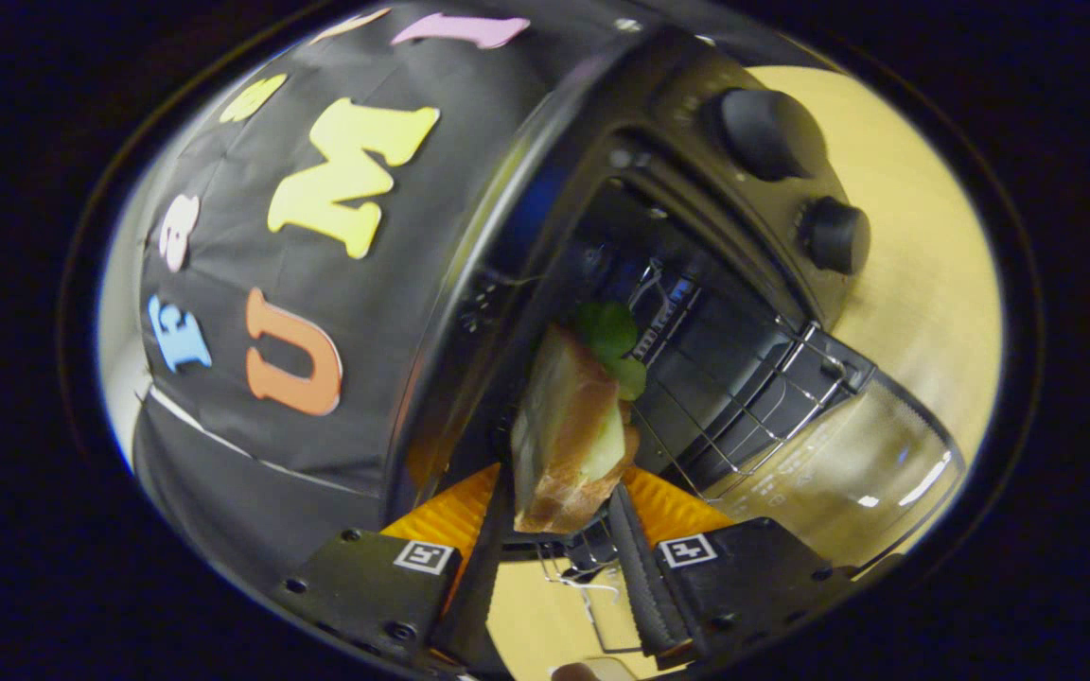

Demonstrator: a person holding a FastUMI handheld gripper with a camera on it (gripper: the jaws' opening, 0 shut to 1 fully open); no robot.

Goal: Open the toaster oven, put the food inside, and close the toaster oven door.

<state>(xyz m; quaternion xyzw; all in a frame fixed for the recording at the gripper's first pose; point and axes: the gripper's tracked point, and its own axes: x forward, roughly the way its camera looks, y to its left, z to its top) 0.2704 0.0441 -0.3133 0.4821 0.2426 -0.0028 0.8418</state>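
Item: gripper point(564, 515), its 2 fingers closed on a sandwich point(569, 430), carried tilted at the mouth of the toaster oven point(696, 312), door point(848, 473) down; best levelled and slid onto the wire rack point(744, 397), clear of the frame edge; 2 knobs point(772, 132) alongside.

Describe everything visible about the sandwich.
The sandwich is a wedge of pale bread with a browned crust, a yellowish filling and green leaves sticking out at its far end. It is clamped between the jaws of the gripper, tilted, at the mouth of the open toaster oven, above its wire rack.
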